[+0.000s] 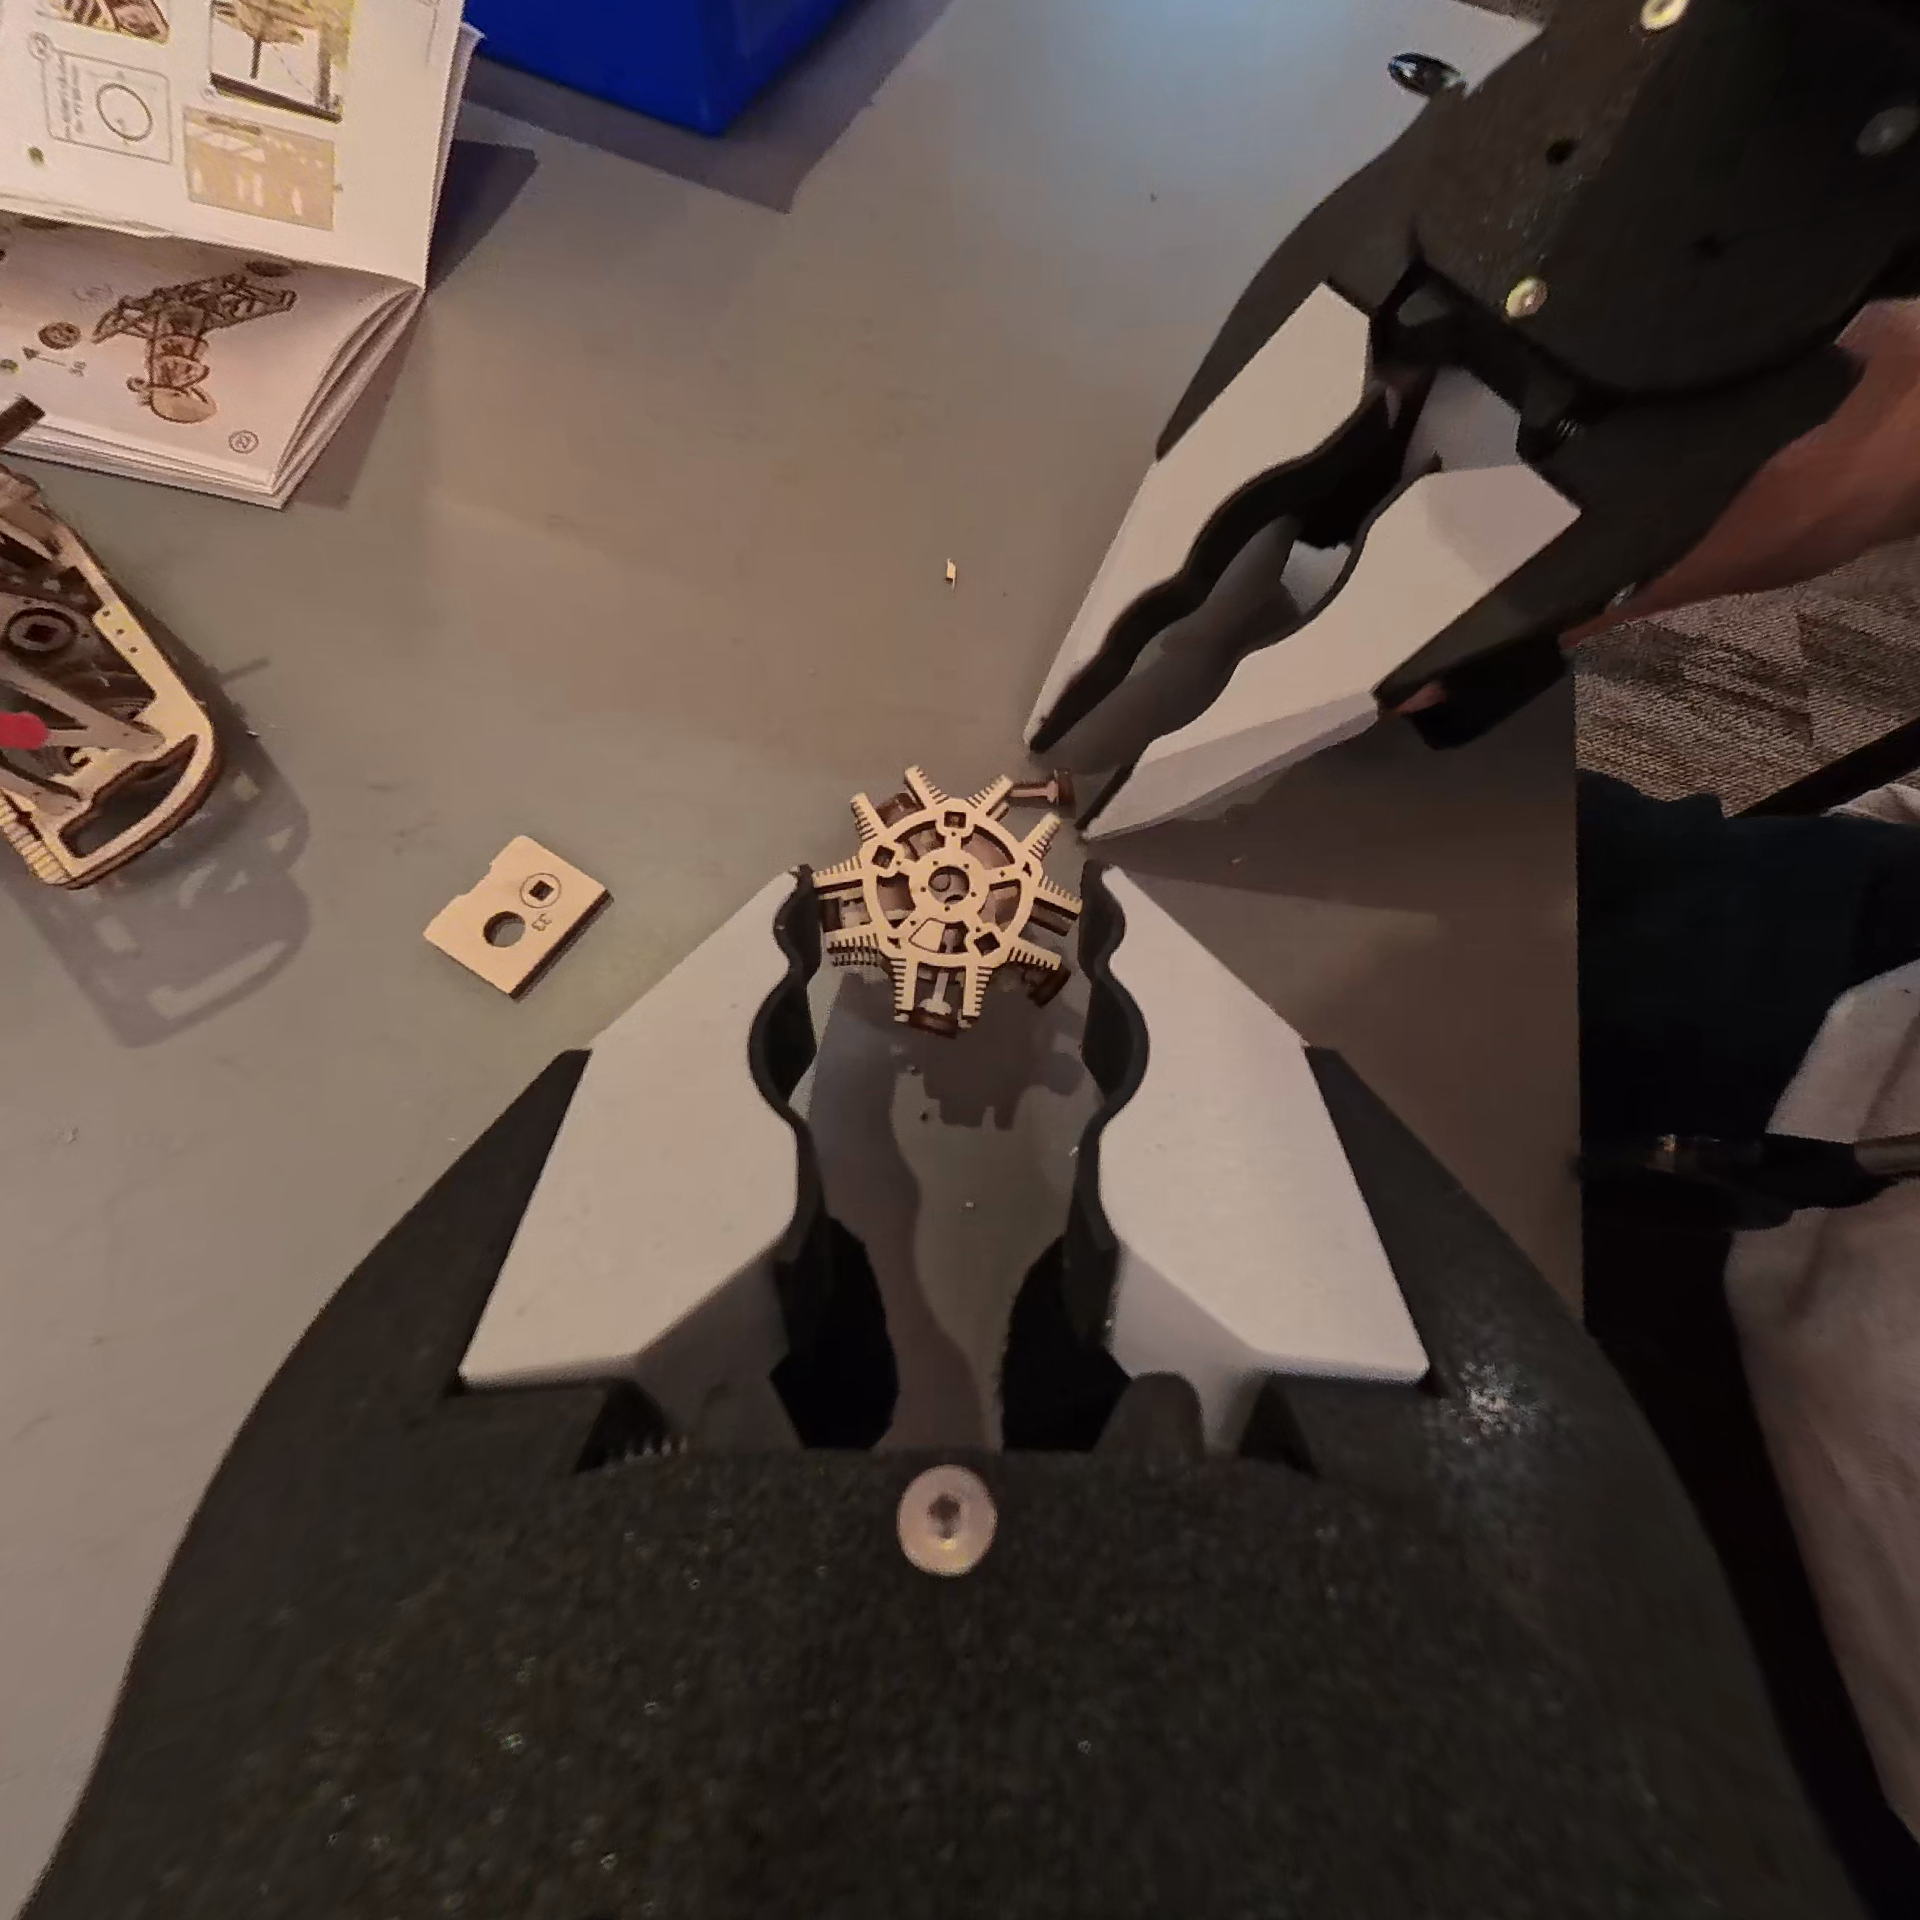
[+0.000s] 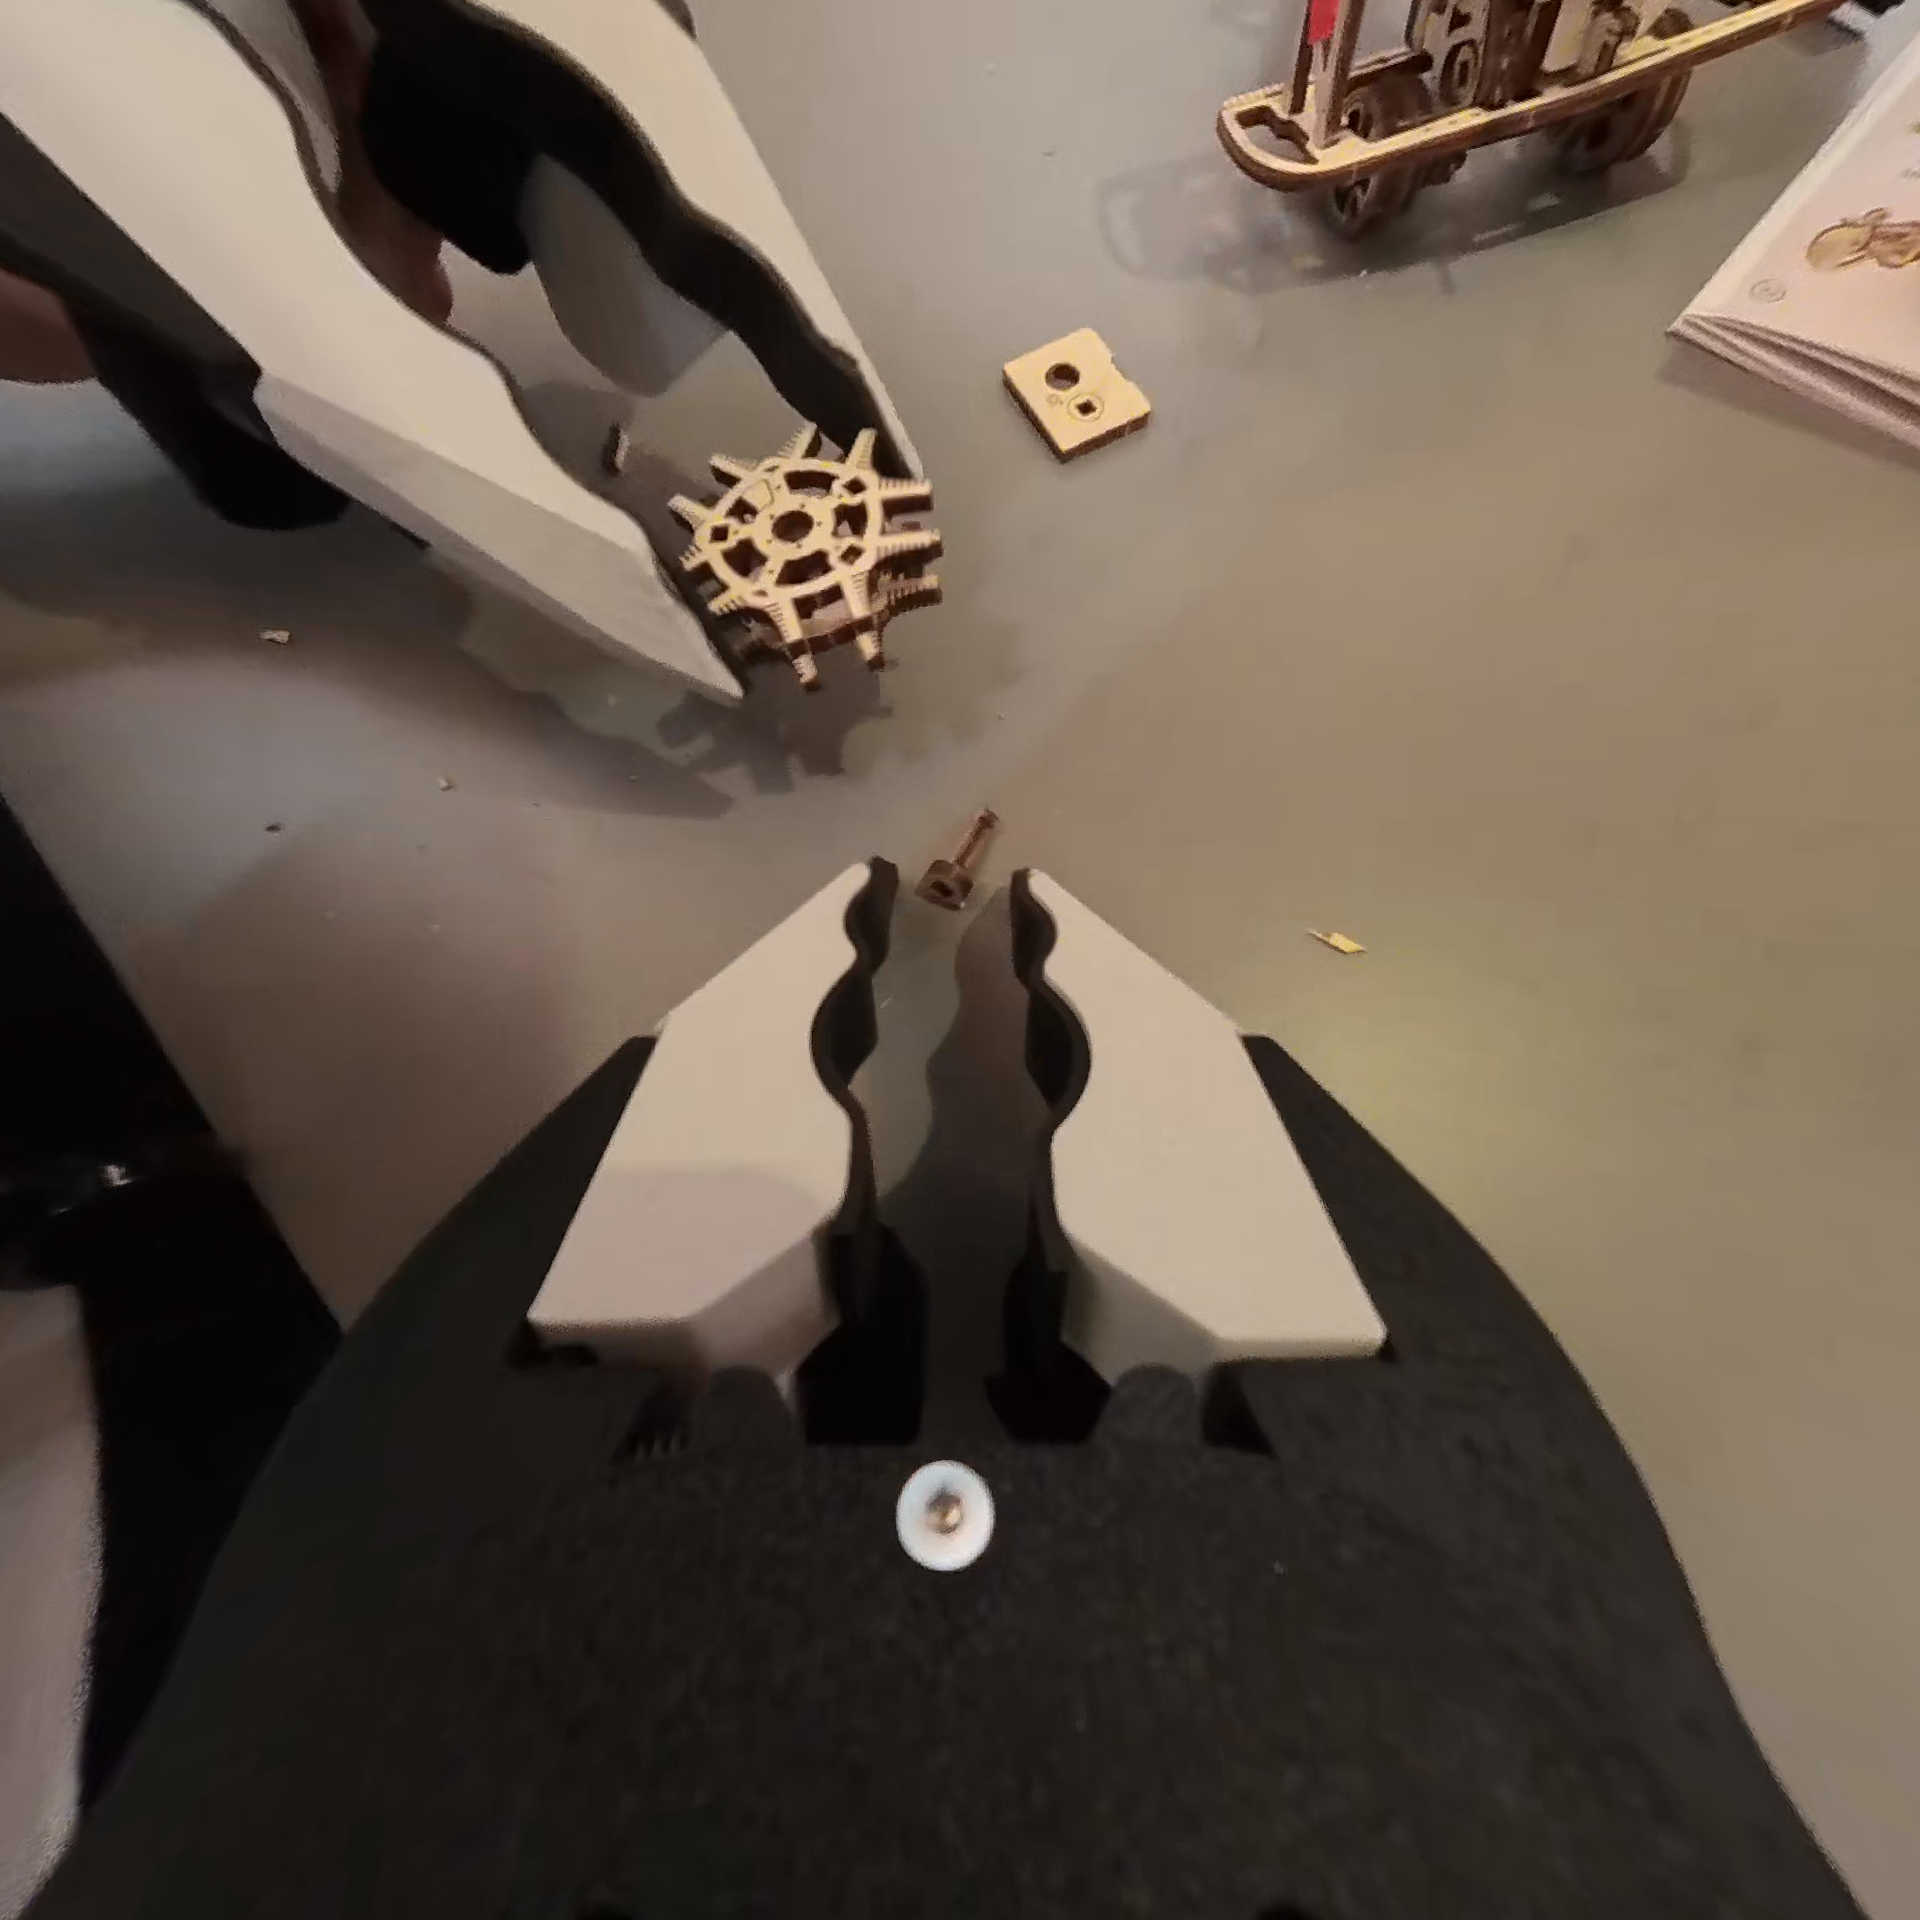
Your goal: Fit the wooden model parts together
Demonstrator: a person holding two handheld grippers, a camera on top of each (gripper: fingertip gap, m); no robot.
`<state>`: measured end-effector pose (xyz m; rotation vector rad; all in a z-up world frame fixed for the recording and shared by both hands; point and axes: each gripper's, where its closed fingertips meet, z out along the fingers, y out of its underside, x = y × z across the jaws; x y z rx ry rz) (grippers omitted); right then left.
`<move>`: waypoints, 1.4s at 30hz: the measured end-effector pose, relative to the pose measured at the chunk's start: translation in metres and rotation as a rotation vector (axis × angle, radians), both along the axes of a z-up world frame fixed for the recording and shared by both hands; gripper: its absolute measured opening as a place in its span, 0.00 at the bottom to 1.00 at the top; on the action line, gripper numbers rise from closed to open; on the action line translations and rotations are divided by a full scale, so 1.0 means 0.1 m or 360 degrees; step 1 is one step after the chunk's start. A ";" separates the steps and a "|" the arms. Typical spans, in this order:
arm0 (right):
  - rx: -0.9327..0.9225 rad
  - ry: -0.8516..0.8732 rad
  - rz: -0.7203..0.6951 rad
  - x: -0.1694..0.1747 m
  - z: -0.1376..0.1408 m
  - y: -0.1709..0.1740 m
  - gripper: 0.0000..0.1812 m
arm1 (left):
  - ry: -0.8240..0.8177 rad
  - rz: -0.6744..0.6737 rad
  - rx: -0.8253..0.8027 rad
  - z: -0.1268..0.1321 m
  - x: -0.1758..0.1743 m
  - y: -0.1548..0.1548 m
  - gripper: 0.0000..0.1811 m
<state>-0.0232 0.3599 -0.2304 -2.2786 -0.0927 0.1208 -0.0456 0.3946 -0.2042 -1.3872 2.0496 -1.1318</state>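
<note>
A round wooden radial part [image 1: 945, 914] with toothed spokes sits between the tips of my left gripper [image 1: 945, 881], which is shut on its two sides. In the right wrist view the part [image 2: 810, 561] hangs slightly above the grey table, over its own shadow. A small brown wooden pin [image 2: 958, 864] lies on the table just ahead of my right gripper [image 2: 954, 881]. That gripper is narrowly open and touches nothing. In the left wrist view the right gripper [image 1: 1065, 784] points down at the pin [image 1: 1044, 795], right beside the radial part.
A flat square wooden plate with two holes [image 1: 516, 920] lies left of the part. A half-built wooden model [image 1: 94, 707] and an open instruction booklet [image 1: 208, 260] are at far left, a blue box [image 1: 675, 52] behind. The table edge [image 1: 1574, 987] runs close on the right. Tip to tip, the grippers are about 6 cm apart.
</note>
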 end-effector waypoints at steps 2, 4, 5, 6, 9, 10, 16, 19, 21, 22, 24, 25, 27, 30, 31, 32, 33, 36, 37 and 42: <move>-0.0001 -0.0060 -0.0027 0.02 -0.01 0.00 0.12 | -0.0015 -0.0002 0.0000 0.02 0.00 0.00 0.26; -0.0003 -0.0106 -0.0016 0.01 -0.01 -0.01 0.10 | -0.0017 -0.0001 0.0010 0.02 0.00 0.01 0.26; -0.0001 -0.0119 -0.0007 -0.01 -0.01 -0.01 0.07 | -0.0024 0.0000 0.0017 0.02 0.00 0.02 0.26; 0.0000 -0.0128 0.0003 -0.02 -0.02 0.00 0.05 | -0.0028 -0.0002 0.0025 0.02 0.00 0.03 0.26; -0.0001 -0.0132 -0.0004 0.00 -0.01 0.02 0.04 | -0.0034 -0.0012 0.0057 -0.01 0.01 0.05 0.26; -0.0003 -0.0113 0.0000 0.00 -0.01 0.02 0.04 | -0.0039 -0.0019 0.0065 -0.02 0.01 0.06 0.26; 0.0161 0.0790 0.0197 -0.21 0.41 0.05 0.04 | -0.0178 -0.0146 -0.0029 0.13 0.00 -0.03 0.26; 0.0304 0.1331 0.0351 -0.16 0.76 -0.01 0.04 | -0.0197 -0.0194 -0.0166 0.23 -0.02 -0.07 0.26; 0.0270 0.1523 0.0453 -0.16 0.88 -0.05 0.04 | -0.0198 -0.0212 -0.0262 0.29 -0.03 -0.09 0.26; 0.0199 0.1541 0.0503 -0.20 0.86 -0.07 0.04 | -0.0197 -0.0219 -0.0309 0.32 -0.04 -0.11 0.26; 0.0123 0.1550 0.0571 -0.28 0.82 -0.07 0.04 | -0.0194 -0.0238 -0.0383 0.37 -0.04 -0.14 0.26; 0.0122 0.1564 0.0582 -0.30 0.83 -0.05 0.04 | -0.0185 -0.0250 -0.0399 0.38 -0.04 -0.16 0.26; 0.0104 0.1565 0.0599 -0.32 0.84 -0.03 0.04 | -0.0159 -0.0268 -0.0402 0.37 -0.05 -0.20 0.26; 0.0035 0.1481 0.0606 -0.35 0.76 -0.04 0.04 | -0.0133 -0.0260 -0.0433 0.36 -0.05 -0.23 0.26; 0.0033 0.1483 0.0602 -0.36 0.76 -0.05 0.04 | -0.0126 -0.0259 -0.0442 0.35 -0.04 -0.24 0.26; 0.0031 0.1491 0.0597 -0.36 0.77 -0.06 0.04 | -0.0125 -0.0261 -0.0455 0.36 -0.04 -0.24 0.26; 0.0037 0.1497 0.0590 -0.35 0.77 -0.06 0.04 | -0.0123 -0.0261 -0.0468 0.36 -0.04 -0.25 0.26; 0.0025 0.1500 0.0589 -0.34 0.78 -0.09 0.04 | -0.0119 -0.0266 -0.0479 0.35 -0.04 -0.25 0.26; 0.0021 0.1501 0.0584 -0.34 0.78 -0.10 0.04 | -0.0122 -0.0275 -0.0490 0.36 -0.04 -0.26 0.26; -0.0033 0.1462 0.0596 -0.37 0.76 -0.10 0.04 | -0.0126 -0.0295 -0.0486 0.37 -0.06 -0.28 0.26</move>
